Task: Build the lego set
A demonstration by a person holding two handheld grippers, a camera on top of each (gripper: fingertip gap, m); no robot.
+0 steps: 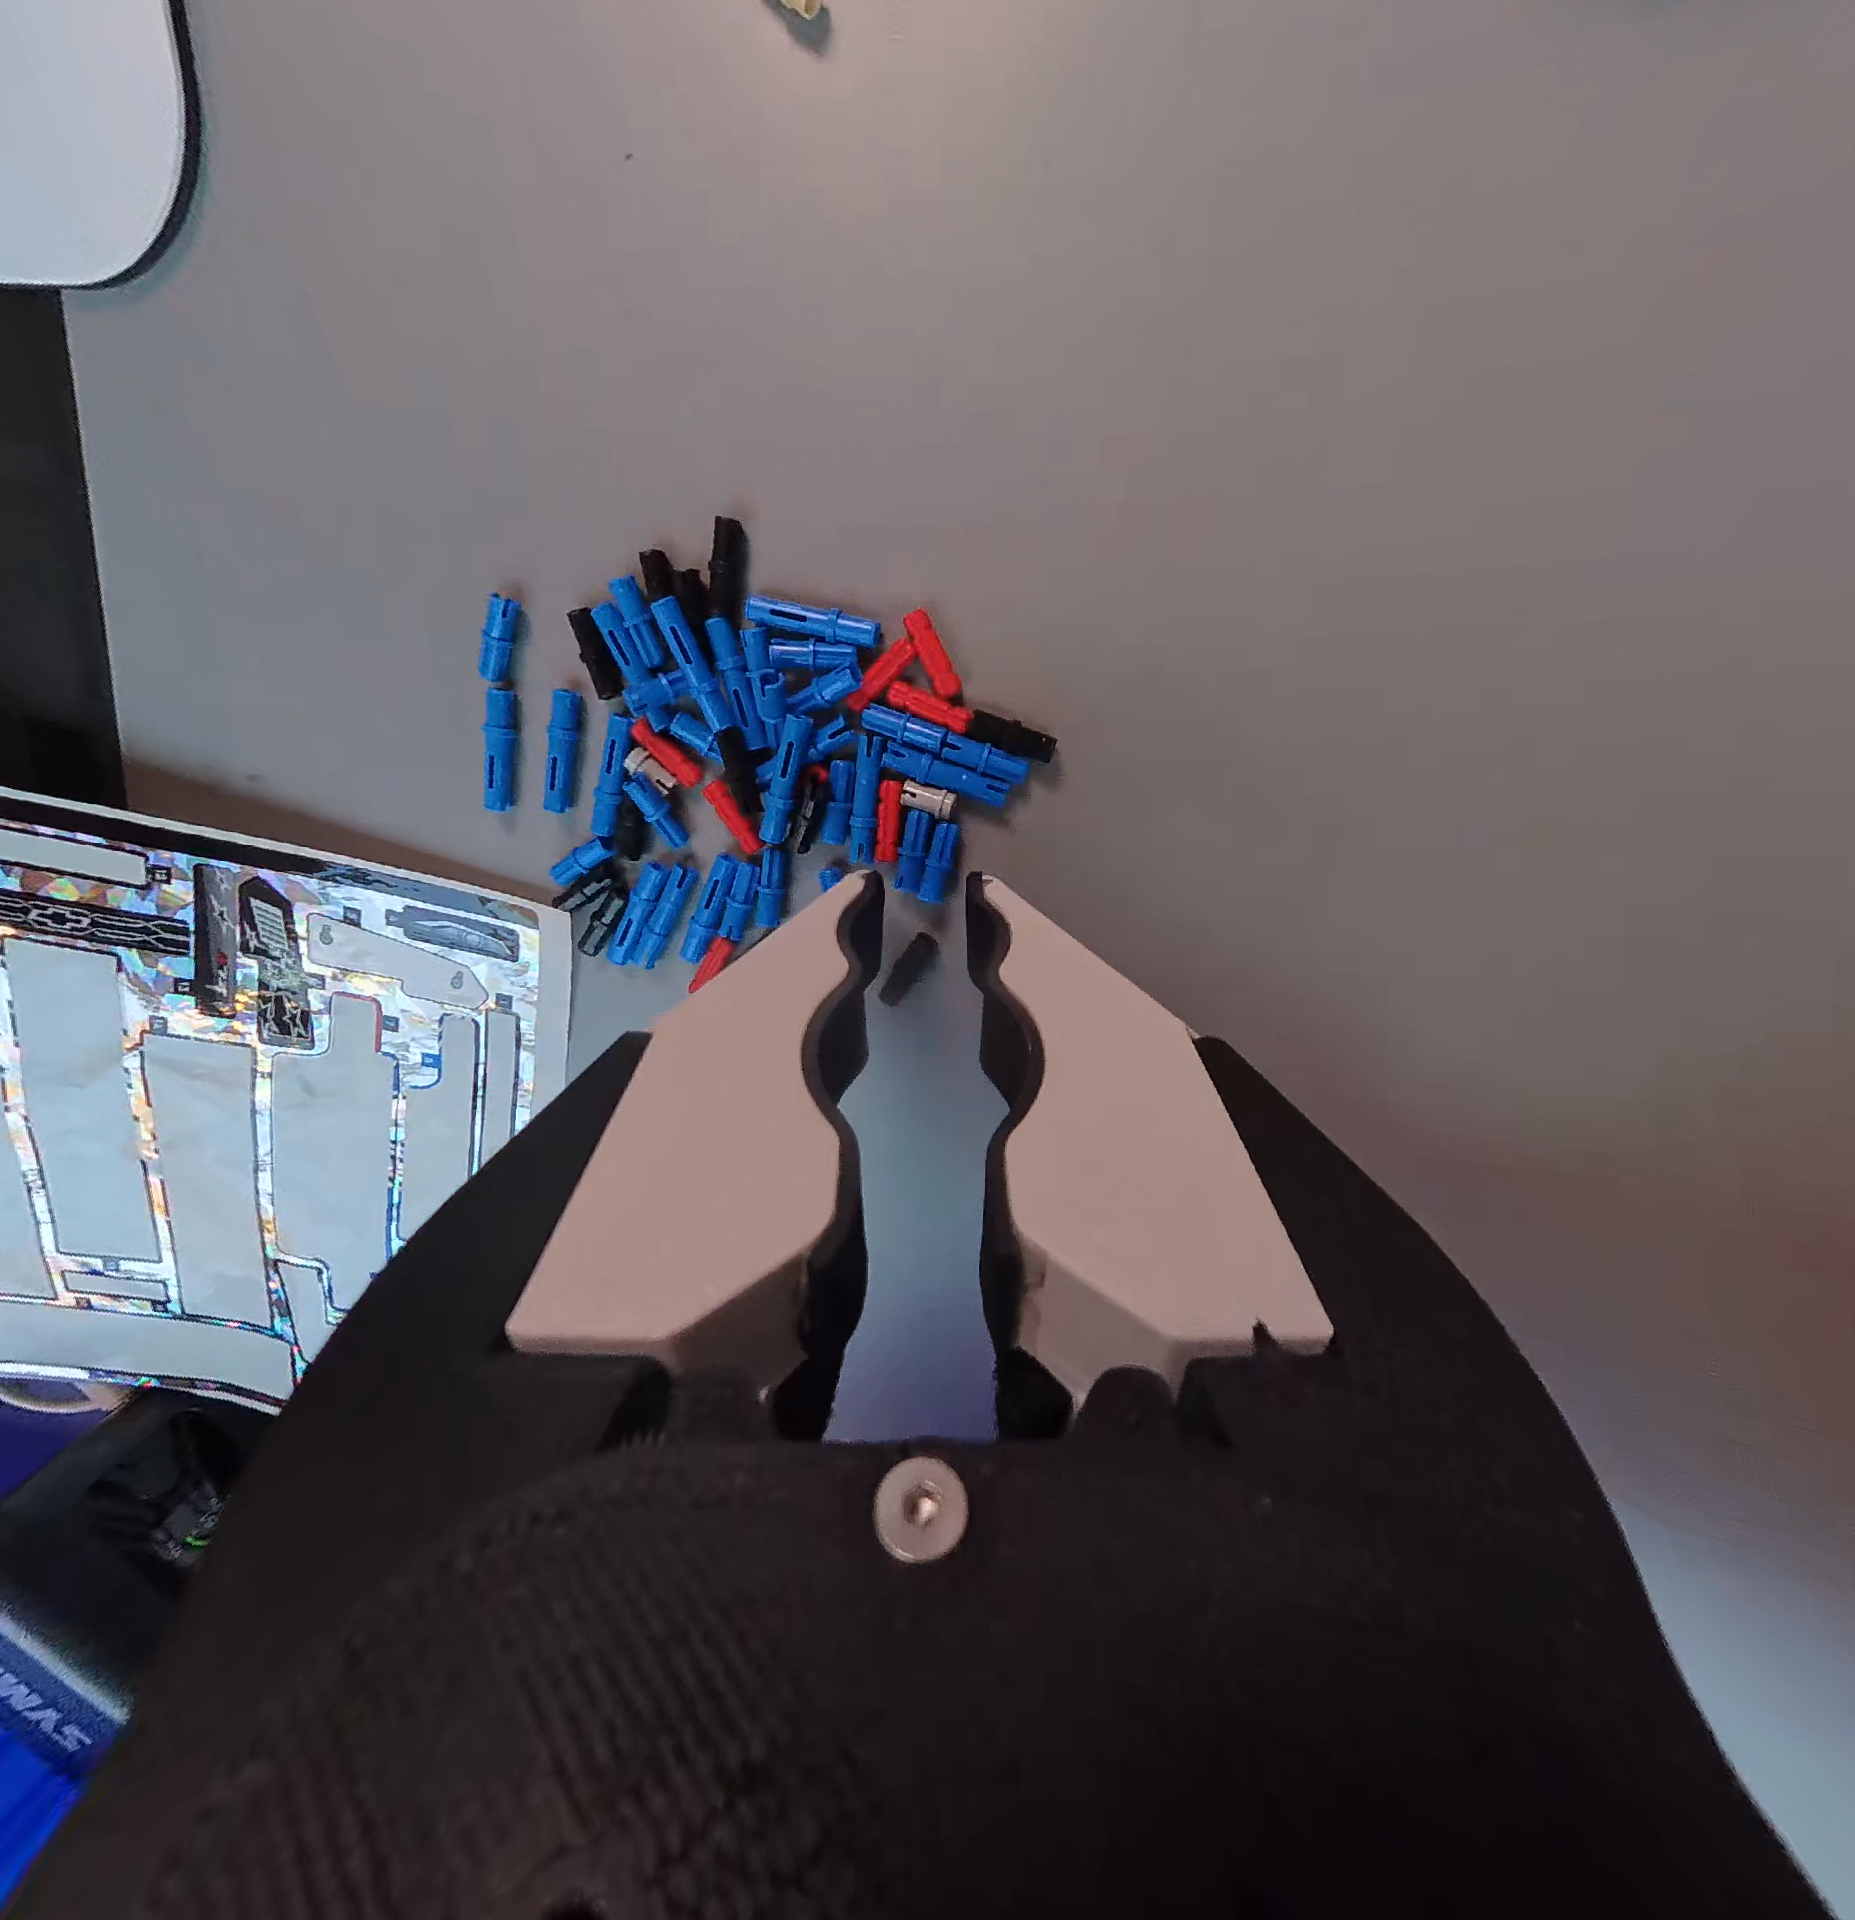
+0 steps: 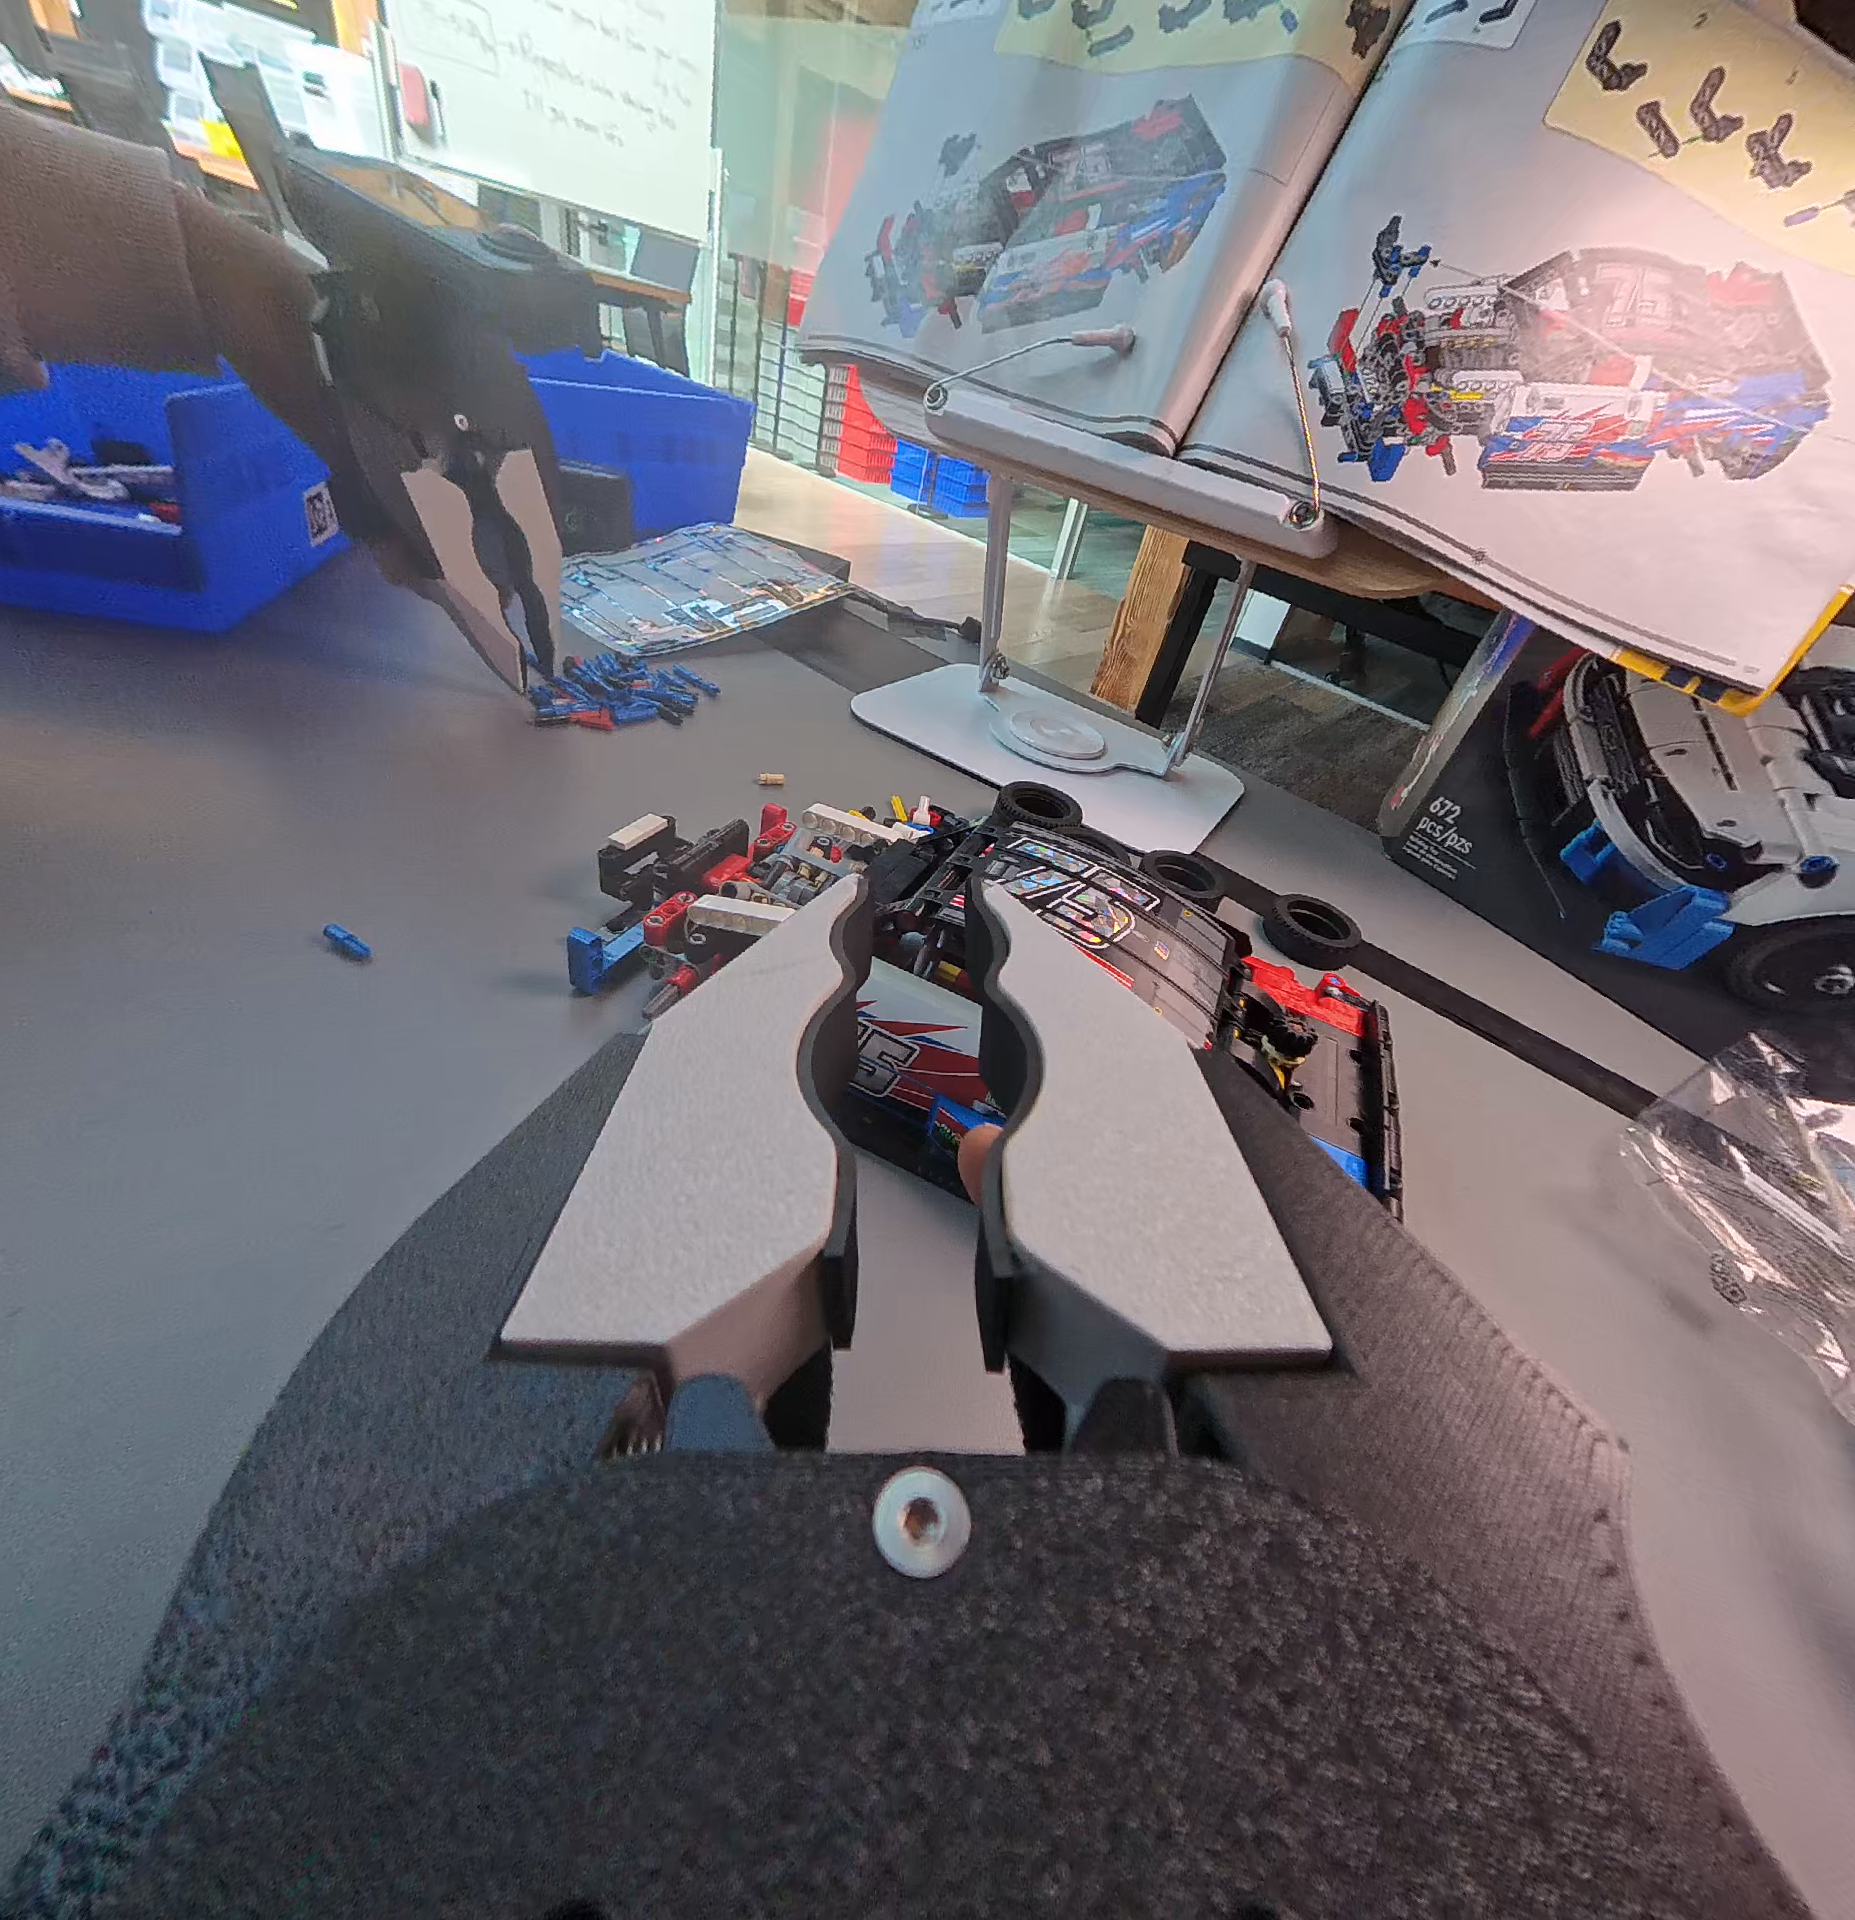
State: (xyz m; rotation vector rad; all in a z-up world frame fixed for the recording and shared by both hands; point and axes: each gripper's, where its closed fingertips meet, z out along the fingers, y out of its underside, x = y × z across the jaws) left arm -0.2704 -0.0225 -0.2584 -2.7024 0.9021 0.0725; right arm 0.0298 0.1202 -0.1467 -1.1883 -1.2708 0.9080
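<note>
A pile of small blue, red and black connector pins (image 1: pixel 767 748) lies on the grey table. My left gripper (image 1: pixel 923 883) is open at the pile's near edge, with a single black pin (image 1: pixel 907 966) on the table between its fingers, untouched. In the right wrist view the left gripper (image 2: pixel 533 675) shows far off, tips down at the pin pile (image 2: pixel 622 691). My right gripper (image 2: pixel 918 883) is open and empty, hovering over the partly built car (image 2: pixel 1110 997) with its stickered body panels. A loose blue pin (image 2: pixel 346 942) lies to the left.
A holographic sticker sheet (image 1: pixel 227 1070) lies left of the pile. Blue parts bins (image 2: pixel 154 499) stand at the back left. An instruction booklet on a stand (image 2: pixel 1266 343), the set's box (image 2: pixel 1681 831), loose tyres (image 2: pixel 1312 930) and a clear plastic bag (image 2: pixel 1775 1226) are to the right.
</note>
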